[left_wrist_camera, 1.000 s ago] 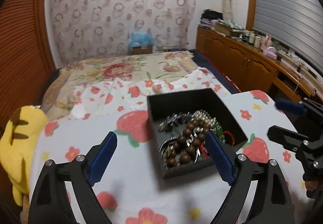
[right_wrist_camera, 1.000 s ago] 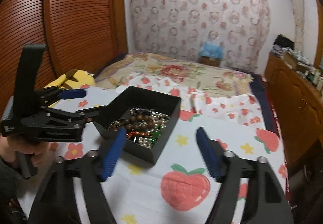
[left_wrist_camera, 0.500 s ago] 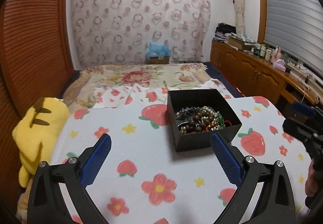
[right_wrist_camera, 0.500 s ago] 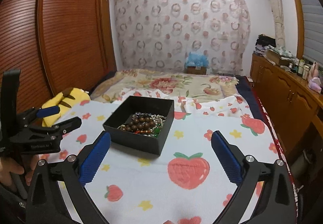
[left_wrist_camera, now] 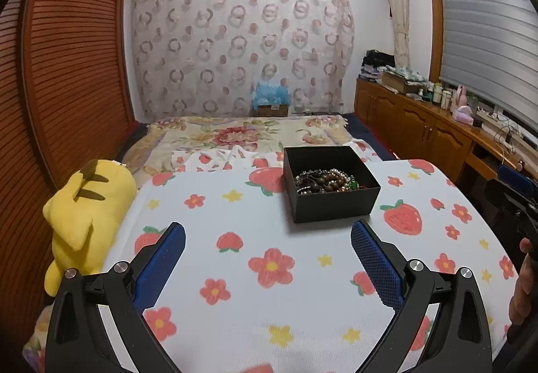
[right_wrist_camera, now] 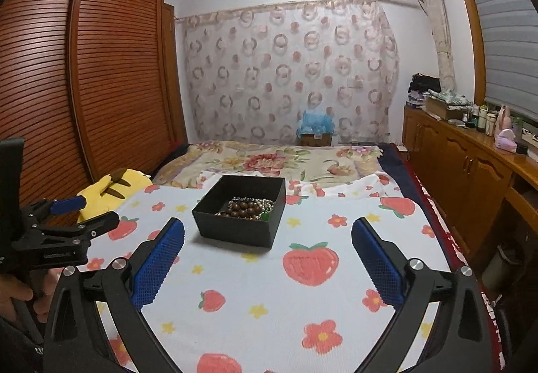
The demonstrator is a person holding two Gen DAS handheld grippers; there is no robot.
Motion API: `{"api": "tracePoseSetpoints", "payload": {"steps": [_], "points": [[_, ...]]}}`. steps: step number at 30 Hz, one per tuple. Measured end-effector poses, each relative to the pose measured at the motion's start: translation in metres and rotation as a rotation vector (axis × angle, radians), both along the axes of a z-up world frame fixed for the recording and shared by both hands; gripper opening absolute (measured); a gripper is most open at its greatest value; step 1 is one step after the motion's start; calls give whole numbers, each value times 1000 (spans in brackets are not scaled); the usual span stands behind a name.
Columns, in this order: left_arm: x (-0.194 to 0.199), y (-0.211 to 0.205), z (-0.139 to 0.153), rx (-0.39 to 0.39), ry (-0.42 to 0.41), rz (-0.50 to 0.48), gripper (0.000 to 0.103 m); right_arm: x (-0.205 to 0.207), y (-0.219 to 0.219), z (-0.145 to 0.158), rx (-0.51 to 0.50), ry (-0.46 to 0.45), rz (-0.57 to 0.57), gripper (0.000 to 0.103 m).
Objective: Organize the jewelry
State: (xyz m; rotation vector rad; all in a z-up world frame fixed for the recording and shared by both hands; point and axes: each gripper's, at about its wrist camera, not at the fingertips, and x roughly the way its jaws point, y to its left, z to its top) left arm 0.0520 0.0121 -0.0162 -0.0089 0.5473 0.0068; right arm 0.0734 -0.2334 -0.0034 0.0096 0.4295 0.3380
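Jewelry (left_wrist_camera: pixel 328 179) lies tangled in the black box (left_wrist_camera: pixel 331 205) on the strawberry blanket (left_wrist_camera: pixel 269 272). Both the left gripper (left_wrist_camera: pixel 268 253) and right gripper (right_wrist_camera: pixel 268 247) hang released and empty, short of the box. Beads look intertwined, so pinching one strand could drag others out or tip the light box.

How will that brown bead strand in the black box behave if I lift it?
The brown bead strand probably hangs limp, being round beads on a cord. It lies tangled with the silvery chains, so they may lift too. The black box sits on soft bedding and could shift.
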Motion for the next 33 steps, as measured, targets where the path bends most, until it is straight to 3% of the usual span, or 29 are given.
{"api": "tracePoseSetpoints", "payload": {"steps": [13, 33], "points": [[-22, -1, 7, 6, -28, -1, 95, -10, 3, 1, 1, -10, -10, 100], [-24, -8, 14, 7, -44, -8, 95, -5, 2, -1, 3, -3, -11, 100]]}}
